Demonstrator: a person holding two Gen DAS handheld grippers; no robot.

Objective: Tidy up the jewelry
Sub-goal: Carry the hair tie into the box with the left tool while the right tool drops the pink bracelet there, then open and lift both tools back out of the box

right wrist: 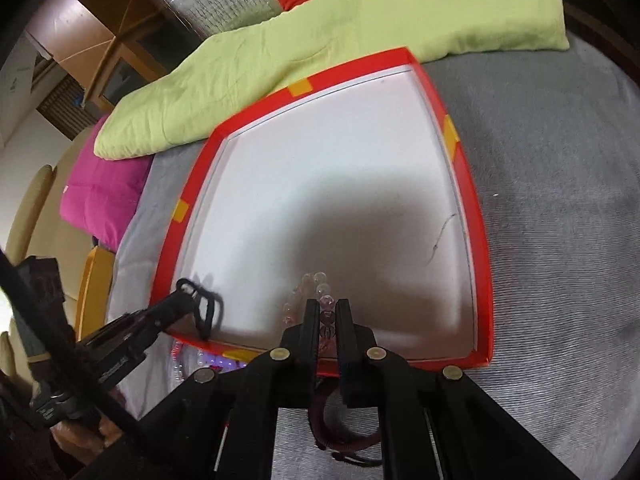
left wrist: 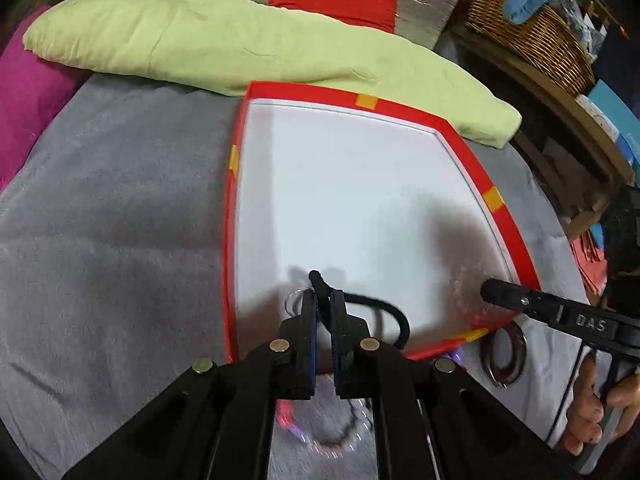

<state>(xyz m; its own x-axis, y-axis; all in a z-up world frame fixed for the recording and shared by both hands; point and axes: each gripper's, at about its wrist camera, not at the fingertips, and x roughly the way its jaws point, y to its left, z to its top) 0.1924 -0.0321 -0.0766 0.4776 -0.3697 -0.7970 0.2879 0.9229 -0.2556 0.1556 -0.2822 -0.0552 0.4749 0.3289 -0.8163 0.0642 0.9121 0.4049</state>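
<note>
A red-rimmed box point(left wrist: 508, 216) with a white floor lies on the grey blanket; it also shows in the right wrist view point(right wrist: 460, 148). My left gripper point(left wrist: 324, 300) is shut on a black cord point(left wrist: 380, 304) with a metal ring point(left wrist: 294, 300), held over the box's near left corner. My right gripper point(right wrist: 328, 312) is shut on a clear bead bracelet point(right wrist: 316, 284), held over the box's near edge. In the left wrist view the right gripper point(left wrist: 486, 290) reaches in from the right. The left gripper with the cord point(right wrist: 208, 300) shows at the left in the right wrist view.
A dark round bangle point(left wrist: 504, 356) lies on the blanket just outside the box; it also shows in the right wrist view point(right wrist: 344, 444). Purple and pink beads point(right wrist: 216, 362) lie by the box's near edge. A green pillow point(left wrist: 240, 48), a magenta cushion point(right wrist: 104, 196) and a wicker basket point(left wrist: 532, 36) stand behind.
</note>
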